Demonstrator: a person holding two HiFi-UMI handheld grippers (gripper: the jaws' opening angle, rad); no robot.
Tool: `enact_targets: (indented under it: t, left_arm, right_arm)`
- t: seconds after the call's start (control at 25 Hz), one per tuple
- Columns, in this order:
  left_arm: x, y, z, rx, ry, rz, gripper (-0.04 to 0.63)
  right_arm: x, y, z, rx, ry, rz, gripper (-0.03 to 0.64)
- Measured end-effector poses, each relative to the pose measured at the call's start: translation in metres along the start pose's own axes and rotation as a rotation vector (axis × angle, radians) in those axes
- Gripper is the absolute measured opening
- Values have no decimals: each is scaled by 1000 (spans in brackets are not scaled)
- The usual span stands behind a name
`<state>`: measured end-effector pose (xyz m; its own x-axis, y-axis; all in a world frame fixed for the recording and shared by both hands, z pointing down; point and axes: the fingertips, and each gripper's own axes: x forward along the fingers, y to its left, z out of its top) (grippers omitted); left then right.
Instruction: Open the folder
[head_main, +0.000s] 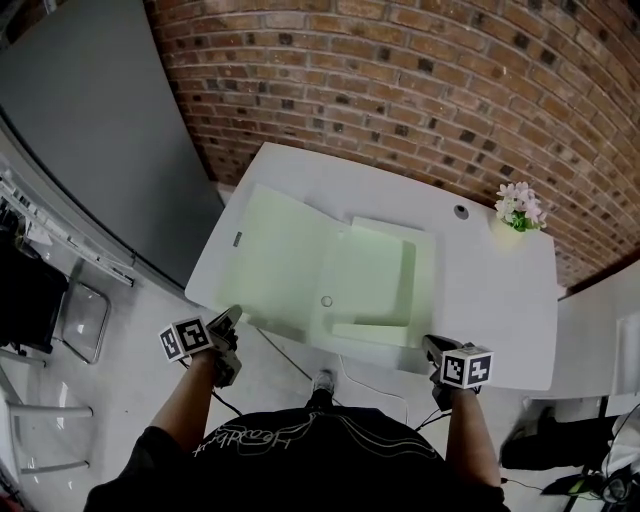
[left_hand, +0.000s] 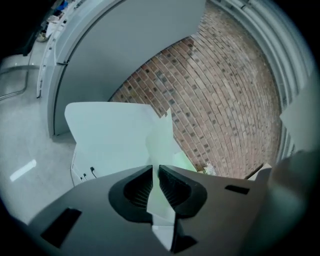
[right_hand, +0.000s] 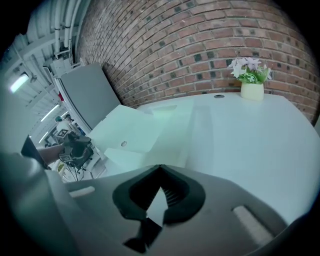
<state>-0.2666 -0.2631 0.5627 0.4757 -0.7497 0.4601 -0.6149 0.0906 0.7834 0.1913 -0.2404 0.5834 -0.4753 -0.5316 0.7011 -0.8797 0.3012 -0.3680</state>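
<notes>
Folder (head_main: 290, 262): pale green plastic, smooth and matt. Table (head_main: 500, 300): white, smooth, with a faint sheen. Wall (head_main: 400, 80): rough red brick. Floor (left_hand: 30, 160): glossy grey.

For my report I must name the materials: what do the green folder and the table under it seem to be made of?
Folder: probably thin plastic sheet, pale green with a matte finish. Its cover flexes in a soft curve where the left gripper pinches it.
Table: seems to be laminate or painted board, smooth white with a faint sheen. Its core is not visible.
</notes>
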Motion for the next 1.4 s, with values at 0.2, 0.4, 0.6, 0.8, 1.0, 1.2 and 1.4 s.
enact_targets:
  t: [0.2, 0.4, 0.6, 0.8, 1.0, 1.2, 1.4]
  left_arm:
    - [-3, -43, -2, 80, 6, -118, 31]
    - [-8, -85, -6, 138, 7, -254, 79]
    - [-25, -117, -14, 213, 0, -322, 92]
    - [-51, -135, -31, 294, -4, -355, 92]
    - [-91, -162, -59, 422, 14, -394, 92]
    - [-133, -190, -94, 596, 26, -423, 92]
    - [-177, -228, -126, 714, 30, -558, 91]
  right_arm:
    - [-11, 8, 17, -14, -97, -22, 3]
    - [-33, 26, 28, -73, -166, -10, 3]
    - [-64, 51, 27, -106, -226, 19, 3]
    - [-94, 91, 18, -162, -272, 93, 3]
    - [-140, 166, 16, -236, -436, 270, 2]
    - [-190, 240, 5, -285, -525, 433, 2]
    - [-230, 297, -15, -256, -585, 585, 3]
